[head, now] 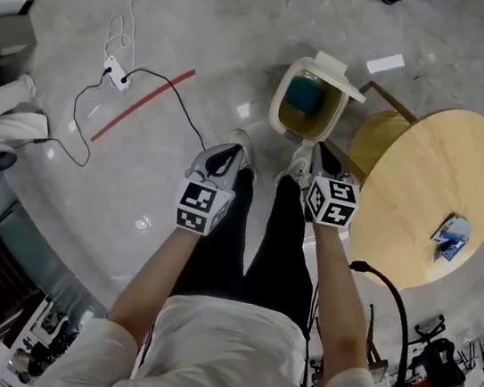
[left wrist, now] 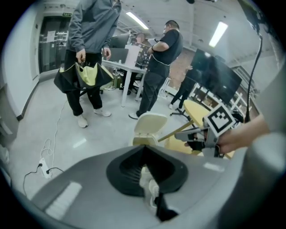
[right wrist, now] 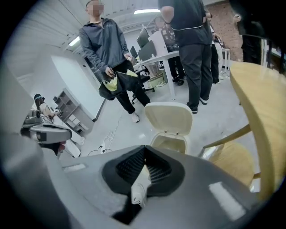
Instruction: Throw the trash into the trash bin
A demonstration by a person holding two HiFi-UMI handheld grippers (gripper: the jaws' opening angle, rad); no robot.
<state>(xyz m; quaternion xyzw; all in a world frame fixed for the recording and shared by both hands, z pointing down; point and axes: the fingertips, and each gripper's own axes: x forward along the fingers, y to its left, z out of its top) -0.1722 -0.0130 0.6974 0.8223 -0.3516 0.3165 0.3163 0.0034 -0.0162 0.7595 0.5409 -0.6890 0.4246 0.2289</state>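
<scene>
A cream trash bin [head: 278, 105] stands open on the floor ahead of my feet, its lid [head: 336, 74] tipped back. Something blue [head: 304, 96] lies inside it. In the head view my left gripper [head: 223, 156] hangs to the left of the bin and nearer me, jaws together and empty. My right gripper [head: 321, 158] is just in front of the bin's near rim, also shut with nothing in it. The left gripper view shows closed jaw tips [left wrist: 143, 146] below the bin's lid [left wrist: 149, 124]. The right gripper view has shut tips [right wrist: 145, 147] just under the bin's rim [right wrist: 169, 142].
A round wooden table [head: 426, 170] is at my right with a blue packet [head: 452, 237] on it, and a yellow stool [head: 378, 138] tucked beside the bin. A power strip with cable [head: 115, 75] and a red strip [head: 142, 106] lie on the floor to the left. People [left wrist: 89, 49] stand beyond the bin.
</scene>
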